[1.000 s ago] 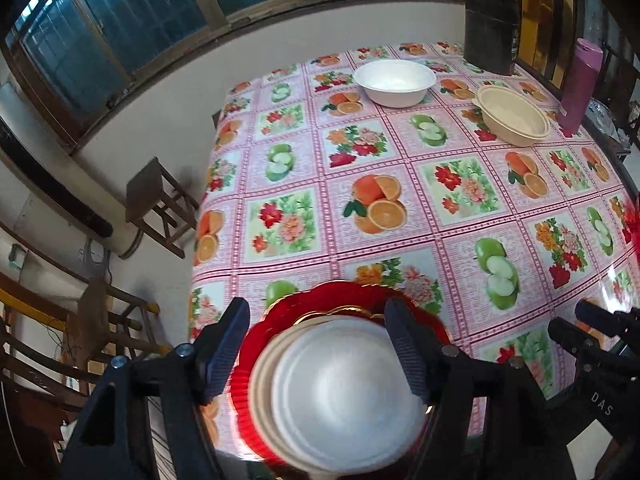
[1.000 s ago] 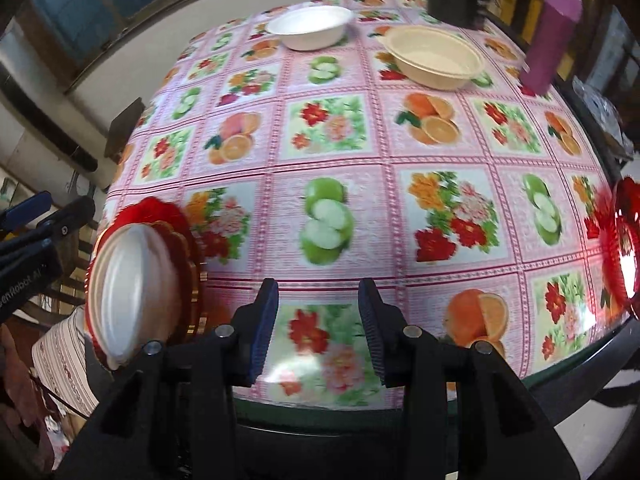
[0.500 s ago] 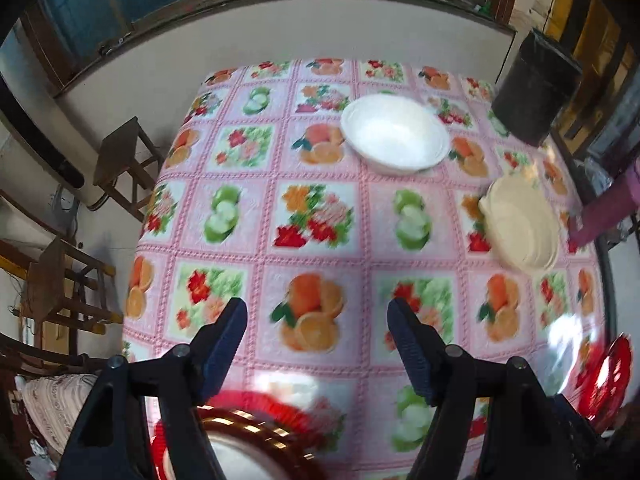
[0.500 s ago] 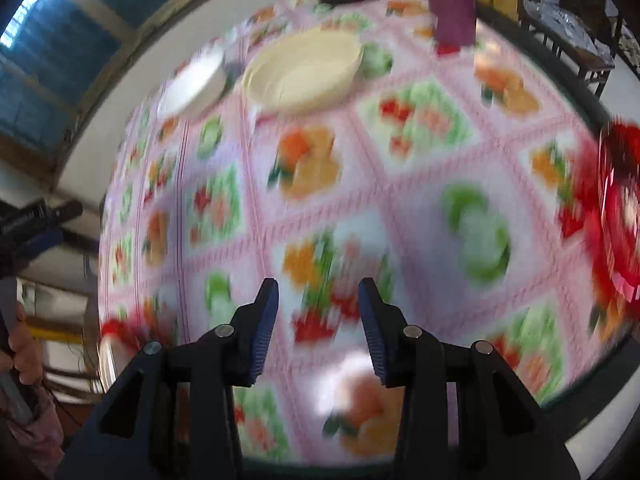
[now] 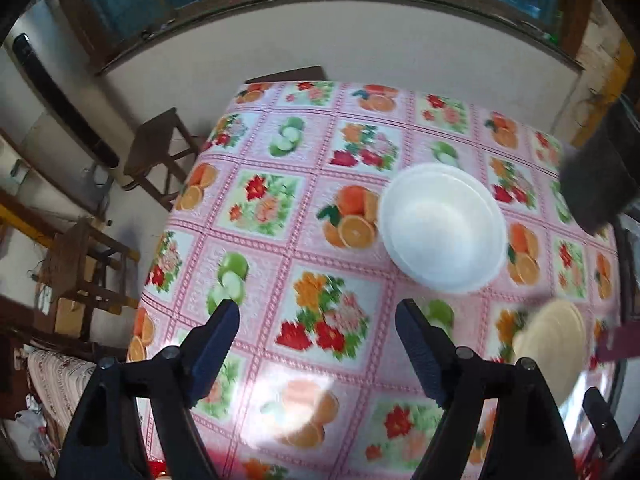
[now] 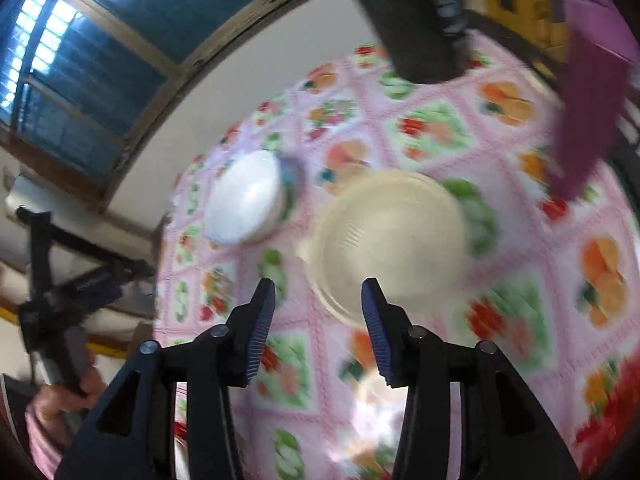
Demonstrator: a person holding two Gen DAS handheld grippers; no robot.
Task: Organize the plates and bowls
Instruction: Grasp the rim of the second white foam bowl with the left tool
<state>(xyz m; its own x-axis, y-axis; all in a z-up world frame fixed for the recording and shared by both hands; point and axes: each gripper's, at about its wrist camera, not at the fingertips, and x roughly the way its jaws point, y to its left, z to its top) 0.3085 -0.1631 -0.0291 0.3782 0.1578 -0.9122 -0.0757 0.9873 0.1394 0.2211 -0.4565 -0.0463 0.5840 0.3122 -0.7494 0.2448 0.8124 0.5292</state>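
Observation:
A white bowl (image 5: 442, 228) sits on the fruit-and-flower tablecloth, ahead and right of my open, empty left gripper (image 5: 316, 332). A cream bowl (image 5: 550, 342) lies blurred at the right. In the right wrist view the cream bowl (image 6: 390, 240) sits just ahead of my open, empty right gripper (image 6: 318, 308), with the white bowl (image 6: 246, 198) further left. The left gripper (image 6: 72, 292) shows at the left edge of that view. A red plate edge (image 6: 612, 416) shows at lower right.
A black container (image 6: 416, 20) and a purple bottle (image 6: 588, 92) stand at the table's far right. Wooden stools (image 5: 160, 160) and chairs (image 5: 84, 268) stand left of the table (image 5: 256, 208). A wall with windows is behind.
Both grippers have moved forward over the table toward the bowls. The stack of plates has dropped out of the left view. The cream bowl now sits close before the right gripper.

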